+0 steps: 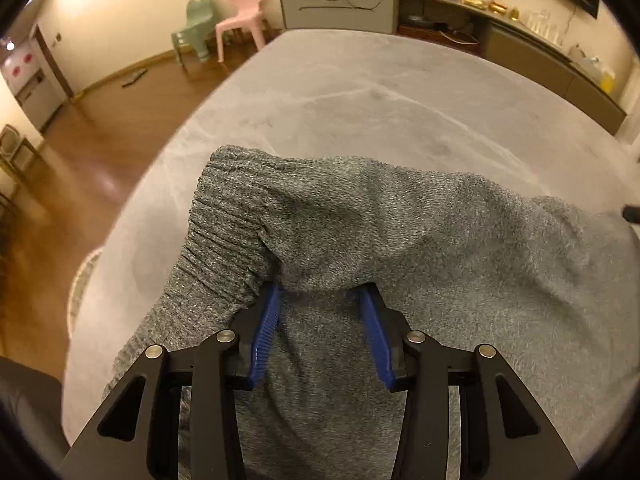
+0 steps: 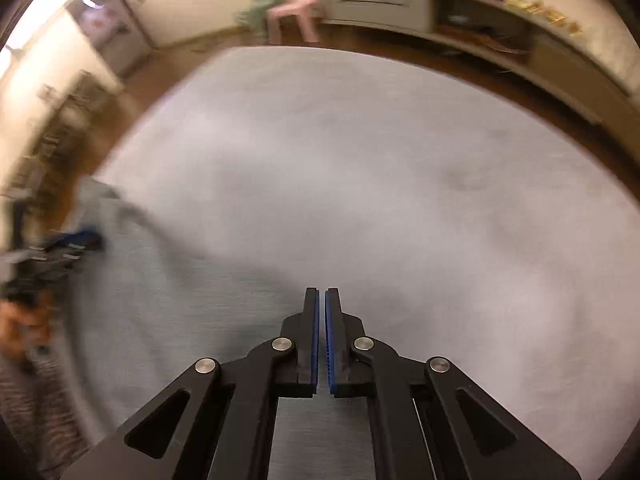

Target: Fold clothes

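Sweater [image 1: 400,240], grey and knitted, lies on a pale grey carpet [image 1: 360,92] and fills the lower half of the left wrist view; its ribbed cuff [image 1: 228,216] is on the left side. The left tool [image 1: 320,292] has its blue pads spread wide, and their tips go under a raised fold of the knit; nothing is pinched between them. On the left of the carpet is a brown wooden floor [image 1: 80,168]. Further back, against a cream wall, stand a green chair [image 1: 194,28] and, just beside it, a pink chair [image 1: 242,12]. To the right of them a long grey cabinet [image 1: 340,8] runs along the wall, with cables and small items on top.

The right wrist view is blurred. The sweater [image 2: 140,292] is at its lower left, with the left tool [image 2: 68,248] at the edge. The right tool [image 2: 322,292] hangs over the bare carpet [image 2: 400,160], its pads pressed almost together and holding nothing.
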A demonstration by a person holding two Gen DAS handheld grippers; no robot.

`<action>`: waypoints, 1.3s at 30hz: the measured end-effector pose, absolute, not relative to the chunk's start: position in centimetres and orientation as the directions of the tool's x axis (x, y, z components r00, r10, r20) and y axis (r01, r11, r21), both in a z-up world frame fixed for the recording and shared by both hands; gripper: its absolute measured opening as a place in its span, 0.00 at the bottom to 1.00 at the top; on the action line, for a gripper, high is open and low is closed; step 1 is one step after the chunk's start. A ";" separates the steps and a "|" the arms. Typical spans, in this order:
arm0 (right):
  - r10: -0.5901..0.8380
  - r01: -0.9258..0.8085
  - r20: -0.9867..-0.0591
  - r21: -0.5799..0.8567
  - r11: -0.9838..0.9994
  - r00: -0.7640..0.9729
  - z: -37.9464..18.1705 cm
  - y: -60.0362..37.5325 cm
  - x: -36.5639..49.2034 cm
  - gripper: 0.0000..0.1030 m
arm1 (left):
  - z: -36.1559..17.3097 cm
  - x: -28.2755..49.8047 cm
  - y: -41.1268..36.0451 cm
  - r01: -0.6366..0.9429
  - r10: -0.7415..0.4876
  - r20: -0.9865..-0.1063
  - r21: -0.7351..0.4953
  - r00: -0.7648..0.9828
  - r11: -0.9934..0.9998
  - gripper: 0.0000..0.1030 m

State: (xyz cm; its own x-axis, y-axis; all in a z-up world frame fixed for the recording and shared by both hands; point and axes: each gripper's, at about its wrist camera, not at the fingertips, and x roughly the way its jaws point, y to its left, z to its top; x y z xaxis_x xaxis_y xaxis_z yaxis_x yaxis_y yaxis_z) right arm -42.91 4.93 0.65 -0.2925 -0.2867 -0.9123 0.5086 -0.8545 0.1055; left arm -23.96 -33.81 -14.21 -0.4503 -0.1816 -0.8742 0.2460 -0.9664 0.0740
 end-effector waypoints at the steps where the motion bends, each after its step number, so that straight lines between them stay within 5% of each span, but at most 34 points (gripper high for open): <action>1: -0.245 0.498 -0.919 0.064 -0.865 -0.308 0.4 5.0 -42.9 0.05 | -13.6 -24.0 -33.9 0.254 -0.159 -0.871 0.041 -0.464 -0.966 0.43; 5: -0.340 0.482 -0.869 0.140 -0.865 -0.359 3.5 7.3 -39.8 0.07 | -10.3 -23.4 -32.6 0.180 -0.055 -0.809 -0.064 -0.585 -0.982 0.46; 8: -0.472 0.575 -0.843 0.258 -0.777 -0.260 3.8 6.4 -36.1 0.19 | -10.8 -25.2 -31.2 0.119 -0.008 -0.811 -0.076 -0.585 -0.990 0.48; 10: -0.379 0.616 -0.901 0.178 -0.767 -0.211 1.2 4.9 -35.4 0.22 | -13.4 -27.8 -31.5 0.145 -0.083 -0.843 0.006 -0.531 -0.989 0.43; 11: -0.324 0.637 -0.927 0.134 -0.759 -0.190 -0.2 4.1 -35.2 0.14 | -14.4 -28.7 -32.3 0.187 -0.134 -0.852 0.044 -0.507 -0.981 0.38; 15: -0.174 0.487 -0.912 -0.031 -0.873 -0.372 -0.5 7.2 -38.2 0.18 | -15.3 -30.4 -37.1 0.344 -0.102 -0.873 -0.079 -0.477 -0.936 0.20; 20: -0.172 0.379 -0.885 -0.005 -0.925 -0.433 1.6 11.6 -36.1 0.26 | -11.3 -28.2 -36.6 0.257 -0.026 -0.831 -0.143 -0.556 -0.956 0.35; 24: -0.310 0.434 -0.873 0.130 -0.892 -0.376 2.2 14.2 -30.2 0.40 | -12.3 -25.7 -35.8 0.143 -0.052 -0.862 -0.024 -0.504 -0.989 0.42; 27: -0.227 0.415 -0.915 0.074 -0.907 -0.333 -1.9 18.3 -26.7 0.41 | -15.1 -24.9 -38.0 0.199 -0.168 -0.892 0.090 -0.419 -0.976 0.20; 29: -0.193 0.315 -0.894 0.062 -0.947 -0.405 -3.3 22.9 -25.2 0.47 | -14.9 -24.4 -38.9 0.237 -0.179 -0.894 0.085 -0.411 -0.968 0.18; 32: -0.067 0.084 -0.896 0.033 -0.996 -0.439 -4.5 29.3 -23.4 0.48 | -12.3 -22.8 -36.5 0.239 -0.180 -0.861 0.070 -0.476 -0.968 0.28; 35: -0.114 0.047 -0.867 0.104 -0.993 -0.485 -5.0 31.6 -19.7 0.48 | -10.9 -21.9 -30.9 0.076 -0.044 -0.851 0.005 -0.523 -0.997 0.34; 39: -0.076 0.093 -0.904 0.040 -0.995 -0.421 -8.4 32.4 -17.4 0.51 | -15.2 -23.3 -26.3 -0.014 -0.195 -0.866 0.227 -0.461 -0.974 0.39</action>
